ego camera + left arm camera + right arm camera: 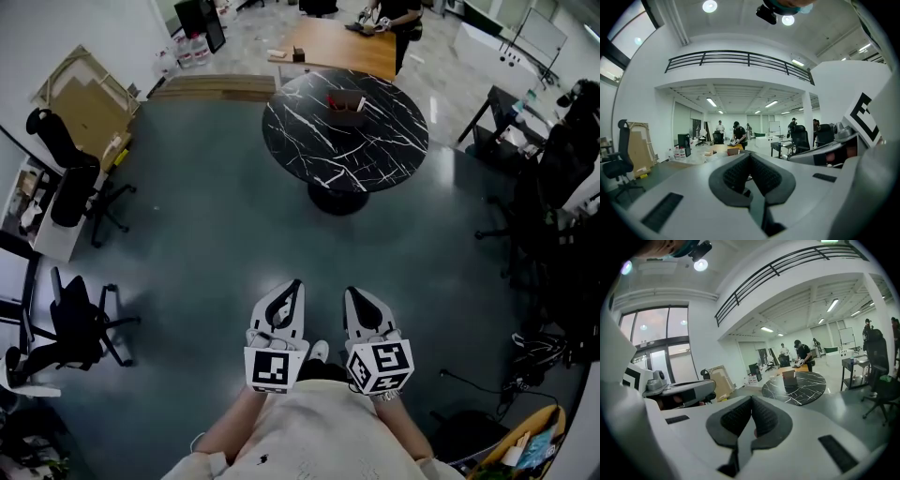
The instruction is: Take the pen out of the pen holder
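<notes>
— Where is the pen holder?
— At twelve o'clock in the head view, well apart from both grippers. The pen holder [346, 111], a small brown box, stands on a round black desk [375, 159] with white marble veins, toward its far edge. Something red [333, 101] shows at its mouth, likely the pen, but too small to tell which way it points or how its long axis runs.
— And the jaws?
— The left gripper [297, 284] and the right gripper [350, 292] are held side by side close to the person's body at six o'clock, tips toward twelve. Each has its jaws closed tip to tip, with nothing between them.
— Any writing?
— Only black-and-white square markers on the gripper cubes; no words can be read.
— The room?
— An open office with a dark, glossy floor [216, 216]. A wooden desk [337, 45] lies beyond the round one, with a person [398, 14] standing at it. Black office chairs [70, 178] and flat cardboard [80, 98] are at nine to ten o'clock.
</notes>
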